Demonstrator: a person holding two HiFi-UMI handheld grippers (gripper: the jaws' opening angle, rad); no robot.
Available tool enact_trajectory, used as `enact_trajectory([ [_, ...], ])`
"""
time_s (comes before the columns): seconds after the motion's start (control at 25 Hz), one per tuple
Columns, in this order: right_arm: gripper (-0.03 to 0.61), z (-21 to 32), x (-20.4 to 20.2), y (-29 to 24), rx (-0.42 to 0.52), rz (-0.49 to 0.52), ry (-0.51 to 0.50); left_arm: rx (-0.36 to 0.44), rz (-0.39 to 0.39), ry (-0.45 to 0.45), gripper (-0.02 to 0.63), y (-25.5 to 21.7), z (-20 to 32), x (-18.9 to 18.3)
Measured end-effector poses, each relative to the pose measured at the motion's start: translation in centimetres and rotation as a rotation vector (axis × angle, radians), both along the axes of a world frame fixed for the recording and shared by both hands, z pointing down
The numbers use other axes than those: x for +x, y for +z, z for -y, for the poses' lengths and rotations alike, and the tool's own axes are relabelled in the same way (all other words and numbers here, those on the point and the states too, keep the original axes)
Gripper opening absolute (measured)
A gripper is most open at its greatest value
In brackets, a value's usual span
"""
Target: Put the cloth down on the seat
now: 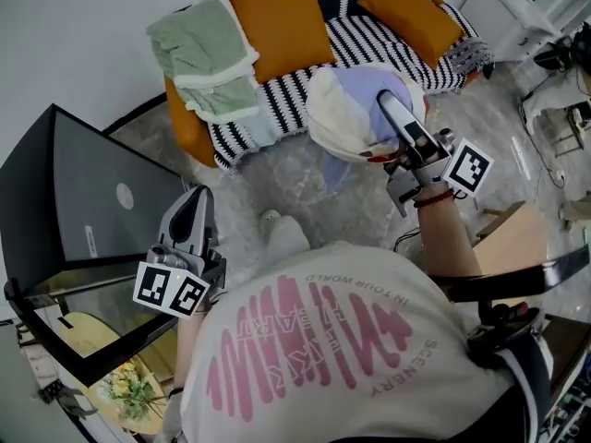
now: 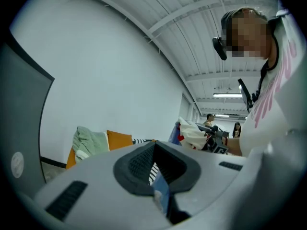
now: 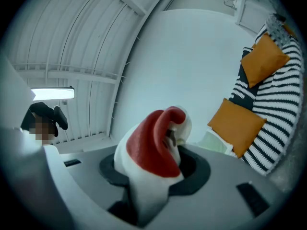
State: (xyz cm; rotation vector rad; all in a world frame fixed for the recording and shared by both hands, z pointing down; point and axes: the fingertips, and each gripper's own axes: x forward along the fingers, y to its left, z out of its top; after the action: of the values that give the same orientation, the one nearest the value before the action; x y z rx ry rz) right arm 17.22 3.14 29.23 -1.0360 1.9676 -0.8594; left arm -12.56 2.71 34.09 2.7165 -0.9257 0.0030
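The cloth (image 1: pixel 343 109) is a bunched bundle of cream, lavender and red fabric. My right gripper (image 1: pixel 385 101) is shut on it and holds it in the air, just in front of the sofa's striped seat (image 1: pixel 277 109). In the right gripper view the cloth (image 3: pixel 151 147) bulges up between the jaws and hides them. My left gripper (image 1: pixel 194 197) is low at the left, by a black cabinet, away from the sofa. Its jaws stand slightly apart with nothing between them, and the striped seat shows through the gap in the left gripper (image 2: pixel 154 166).
Two orange cushions (image 1: pixel 282 21) (image 1: pixel 411 12) lean on the sofa back. A green folded cloth (image 1: pixel 208 53) lies over the sofa's left arm. A black cabinet (image 1: pixel 83 210) stands at the left, white furniture (image 1: pixel 517 7) at the far right, and a cardboard box (image 1: pixel 512 238) to my right.
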Motion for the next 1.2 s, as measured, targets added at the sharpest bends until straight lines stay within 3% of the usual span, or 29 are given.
enact_trajectory([
  [0.48,0.167,1.2,0.3,-0.7,0.040,-0.038,0.021,0.060,-0.044,0.080,0.010,-0.7,3.5,2.6],
  [0.72,0.167,11.7,-0.5,0.2,-0.008,-0.007,0.021,0.044,-0.050,0.100,0.009,-1.2,14.0,2.5],
  [0.88,0.167,14.8,-1.4,-1.3,0.030,0.010,0.007,0.085,-0.035,0.122,0.009,-3.1,16.0,2.1],
  [1.04,0.167,21.8,-2.2,-1.6,0.036,0.014,0.003,0.058,-0.050,0.168,0.009,-3.5,21.6,1.3],
  [1.2,0.167,27.9,-3.1,-1.6,0.047,0.017,0.000,0.049,-0.055,0.130,0.009,-3.2,27.0,0.1],
])
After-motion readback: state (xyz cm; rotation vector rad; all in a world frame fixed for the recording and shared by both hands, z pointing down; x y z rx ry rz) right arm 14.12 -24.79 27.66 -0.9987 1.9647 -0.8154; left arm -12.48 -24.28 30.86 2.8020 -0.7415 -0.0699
